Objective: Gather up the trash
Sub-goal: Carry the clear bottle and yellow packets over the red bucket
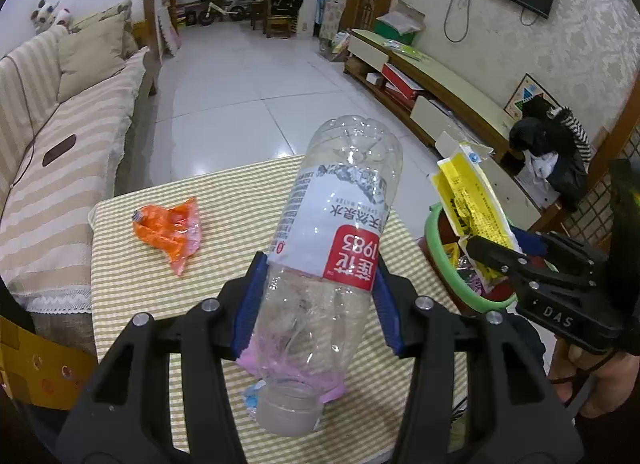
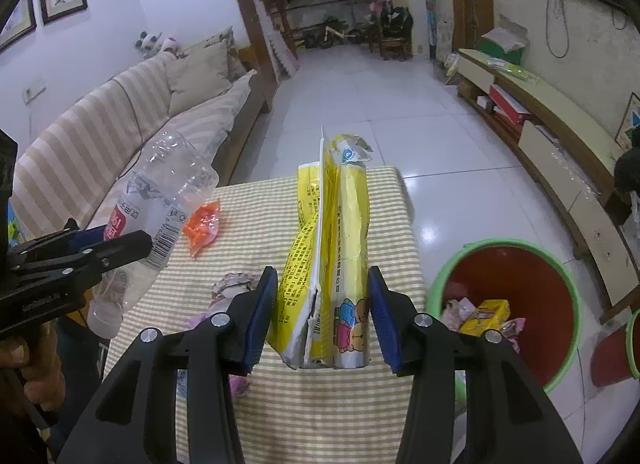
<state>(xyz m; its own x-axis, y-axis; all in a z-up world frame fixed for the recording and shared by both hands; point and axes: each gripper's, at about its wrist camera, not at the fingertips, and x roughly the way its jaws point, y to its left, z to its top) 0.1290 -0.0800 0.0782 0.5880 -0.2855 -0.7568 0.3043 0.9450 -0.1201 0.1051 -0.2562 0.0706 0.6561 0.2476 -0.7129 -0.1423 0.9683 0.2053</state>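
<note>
My left gripper point(image 1: 318, 296) is shut on an empty clear plastic bottle point(image 1: 340, 215) with a red-and-white label, held above the striped table point(image 1: 132, 288) with its cap toward me. My right gripper point(image 2: 322, 308) is shut on a crushed yellow carton point(image 2: 332, 248), also lifted off the table. In the left wrist view the right gripper point(image 1: 494, 254) holds the yellow carton point(image 1: 468, 199) over the rim of the green-rimmed red bin point(image 1: 452, 280). An orange wrapper point(image 1: 170, 229) lies on the table's far left. Crumpled paper point(image 2: 234, 282) and pink scraps point(image 2: 238, 384) lie near the table's front.
The bin point(image 2: 560, 276) stands on the tiled floor right of the table and holds several wrappers. A striped sofa point(image 1: 60, 151) runs along the left. A low TV cabinet point(image 2: 560, 151) lines the right wall. A second green-rimmed bin point(image 2: 632, 344) shows at the far right edge.
</note>
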